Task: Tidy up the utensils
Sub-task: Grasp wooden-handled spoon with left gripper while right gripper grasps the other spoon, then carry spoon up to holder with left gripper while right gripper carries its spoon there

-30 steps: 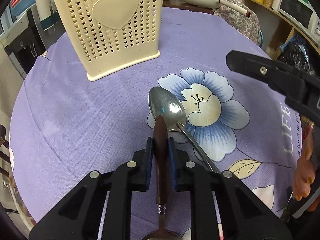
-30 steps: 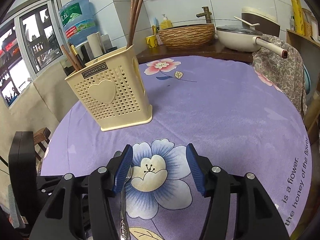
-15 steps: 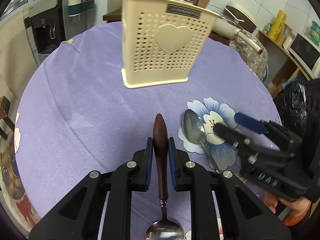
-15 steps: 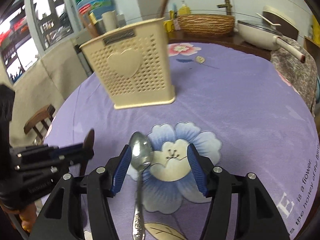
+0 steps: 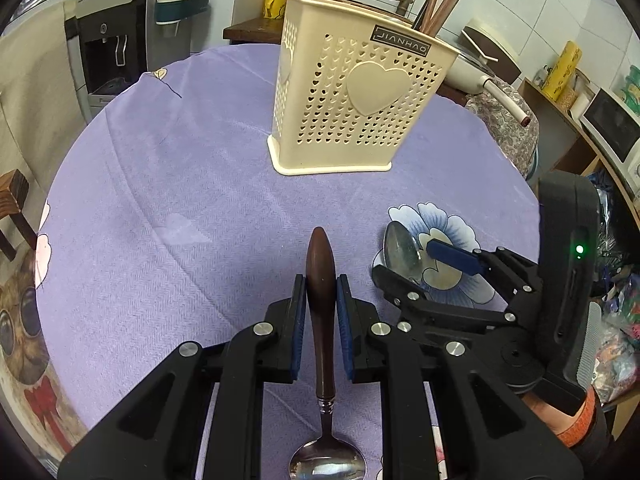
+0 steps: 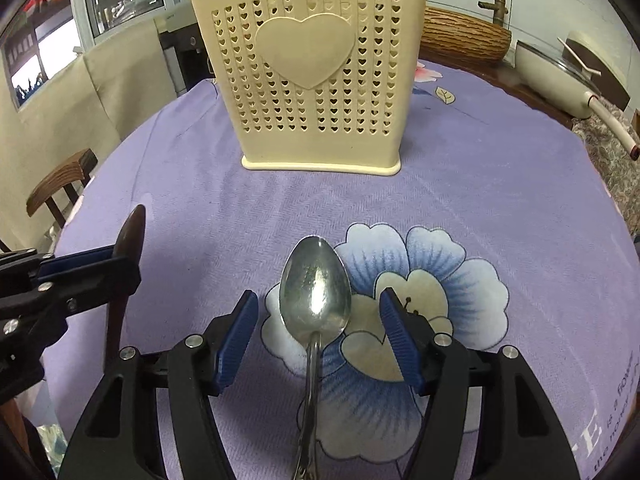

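My left gripper (image 5: 321,280) is shut on the dark wooden handle of a spoon (image 5: 320,256). Its handle tip points toward the caddy and its steel bowl hangs back near the camera. From the right wrist view this left gripper (image 6: 120,260) sits at the left, above the cloth. A plain metal spoon (image 6: 316,280) lies on the blue flower print, bowl toward the caddy. My right gripper (image 6: 318,300) is open, with one blue pad on each side of the spoon's bowl and not touching it. The cream perforated caddy (image 6: 308,80) stands upright beyond both spoons.
Chopsticks (image 5: 440,4) stick up out of the caddy (image 5: 352,108). Purple flowered cloth covers the round table (image 5: 180,184). Off its far edge are a cream pan (image 5: 480,76), a wicker basket (image 6: 460,36), a water dispenser (image 5: 108,52) and a wooden chair (image 6: 60,184).
My left gripper has carried the wooden-handled spoon up and left, off the metal spoon. The right gripper has come down and straddles the metal spoon's bowl, its jaws a little wider.
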